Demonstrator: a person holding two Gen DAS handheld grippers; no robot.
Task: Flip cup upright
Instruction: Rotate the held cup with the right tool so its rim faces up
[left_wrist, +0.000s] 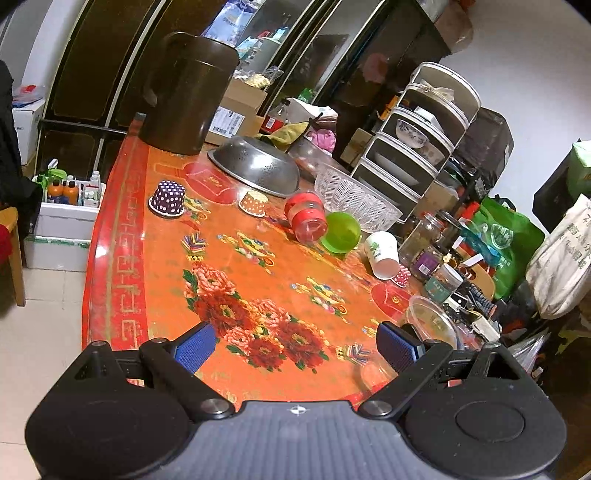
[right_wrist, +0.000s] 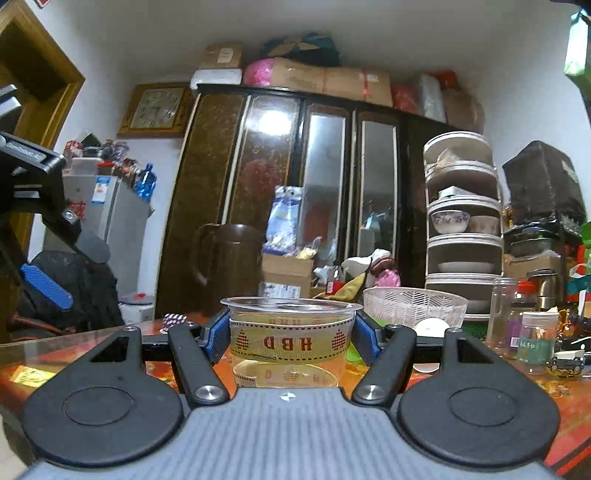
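Note:
In the right wrist view a clear plastic cup with a gold "HBD" band stands upright, mouth up, on the orange table. My right gripper is shut on the cup, blue pads pressing both sides. The same cup shows in the left wrist view at the right, next to my right finger pad. My left gripper is open and empty above the near edge of the table. It also appears at the left edge of the right wrist view, where one blue pad shows.
On the table lie a red cup, a green cup and a white paper cup on their sides. A purple dotted cup and an orange dotted cup stand inverted. A metal colander, brown jug, white basket and jars stand further back.

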